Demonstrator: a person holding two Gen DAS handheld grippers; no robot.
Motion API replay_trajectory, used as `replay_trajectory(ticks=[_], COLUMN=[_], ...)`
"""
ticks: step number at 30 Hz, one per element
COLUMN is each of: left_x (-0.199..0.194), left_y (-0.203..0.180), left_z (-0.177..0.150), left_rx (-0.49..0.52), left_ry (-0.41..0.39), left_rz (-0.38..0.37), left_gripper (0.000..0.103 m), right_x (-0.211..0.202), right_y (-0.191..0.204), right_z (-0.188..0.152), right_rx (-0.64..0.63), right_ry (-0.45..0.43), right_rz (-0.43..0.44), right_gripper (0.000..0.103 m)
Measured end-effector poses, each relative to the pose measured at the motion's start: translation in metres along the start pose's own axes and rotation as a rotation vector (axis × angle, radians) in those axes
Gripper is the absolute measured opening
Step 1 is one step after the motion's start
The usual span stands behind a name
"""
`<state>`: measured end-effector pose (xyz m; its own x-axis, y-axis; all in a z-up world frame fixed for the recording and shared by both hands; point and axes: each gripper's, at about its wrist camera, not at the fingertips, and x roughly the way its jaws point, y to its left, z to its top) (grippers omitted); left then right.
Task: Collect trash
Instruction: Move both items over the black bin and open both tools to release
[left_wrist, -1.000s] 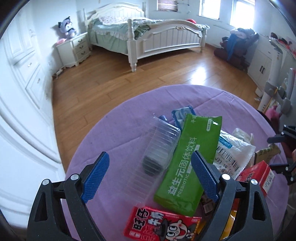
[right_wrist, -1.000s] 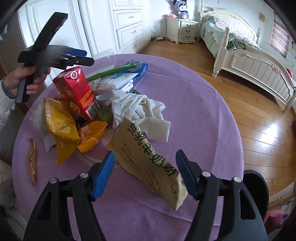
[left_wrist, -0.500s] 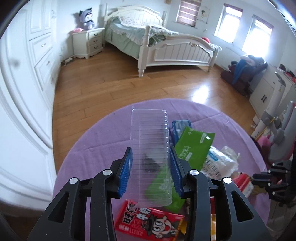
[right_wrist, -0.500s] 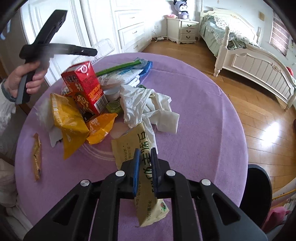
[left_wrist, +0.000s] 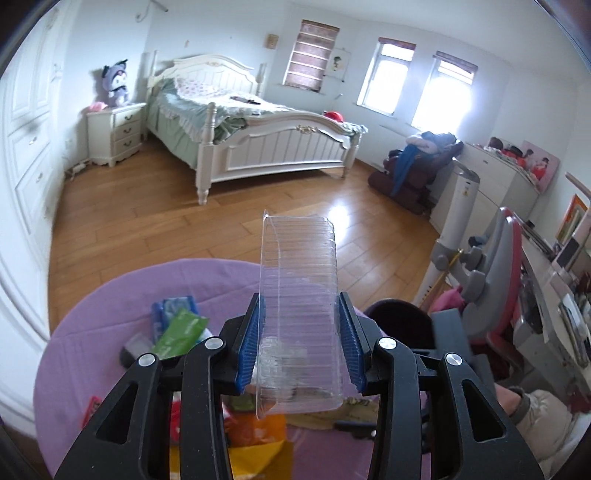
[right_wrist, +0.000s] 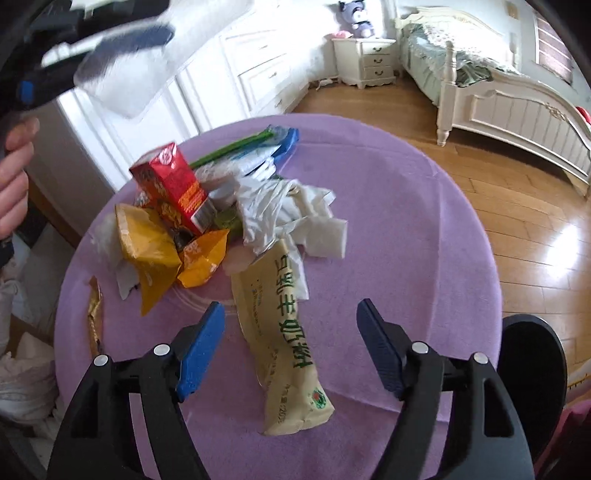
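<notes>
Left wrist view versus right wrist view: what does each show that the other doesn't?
Left wrist only: the left gripper shut on a clear tray held above the table, and the windows.

Right wrist only: the right gripper opening over the beige pouch, which its pads don't press, plus the red carton and tissues.

Both: the purple table, the green packet and the bed.

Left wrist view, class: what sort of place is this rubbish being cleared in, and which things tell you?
Most likely a home bedroom: a made-up white bed, a nightstand carrying a plush toy, and built-in wardrobe doors along the wall.
</notes>
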<state>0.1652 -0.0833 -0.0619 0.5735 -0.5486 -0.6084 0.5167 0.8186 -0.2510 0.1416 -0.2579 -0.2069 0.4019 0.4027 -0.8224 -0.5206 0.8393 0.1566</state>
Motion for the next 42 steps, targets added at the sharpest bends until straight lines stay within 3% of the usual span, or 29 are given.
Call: replay_trajectory(ticks=[1, 5, 8, 11, 14, 17, 20, 25, 30, 42], left_x=[0.006, 0.029, 0.043, 0.061, 0.09, 0.133, 0.178, 0.26, 0.328, 0.36], left_y=[-0.006, -0.023, -0.03, -0.041, -0.06, -0.092, -0.131, -0.18, -0.201, -0.223], left_z=[-0.002, -0.015, -0.019, -0.02, -0.022, -0.026, -0.033, -0.052, -0.075, -0.074], left_rx=[-0.005, 0.007, 0.009, 0.01, -0.007, -0.013, 0.009, 0.013, -0.023, -0.002], left_ry=[0.013, 0.056, 0.076, 0.088, 0.116, 0.166, 0.221, 0.34, 0.484, 0.55], left_rz=[-0.012, -0.015, -0.036, -0.058, -0.11, -0.175, -0.225, -0.283, -0.223, -0.181], left_gripper=[0.04, 0.04, 0.04, 0.04, 0.04, 0.04, 0.04, 0.04, 0.04, 0.045], right_x=[0.007, -0.006, -0.037, -0.077, -0.104, -0.111, -0.106, -0.087, -0.061, -0.047], right_y=[0.006, -0.001, -0.038, -0.087, -0.131, -0.172, -0.199, -0.238, -0.264, -0.272], right_z=[-0.001, -0.01, -0.025, -0.051, -0.081, -0.113, -0.14, -0.179, -0.203, -0.21], right_rx=[-0.039, -0.001, 0.178, 0.393, 0.566, 0.725, 0.803, 0.89, 0.949, 0.973], right_ry=[0.029, -0.028, -0.157, -0.341, -0.466, -0.505, -0.487, -0.432, -0.343, -0.288], right_rz=[-0.047, -0.006, 0.036, 0.057, -0.051, -0.16, -0.272, -0.377, -0.397, -0.345], right_gripper=[0.028, 0.015, 0.014, 0.014, 0.014, 0.014, 0.014, 0.014, 0.014, 0.017])
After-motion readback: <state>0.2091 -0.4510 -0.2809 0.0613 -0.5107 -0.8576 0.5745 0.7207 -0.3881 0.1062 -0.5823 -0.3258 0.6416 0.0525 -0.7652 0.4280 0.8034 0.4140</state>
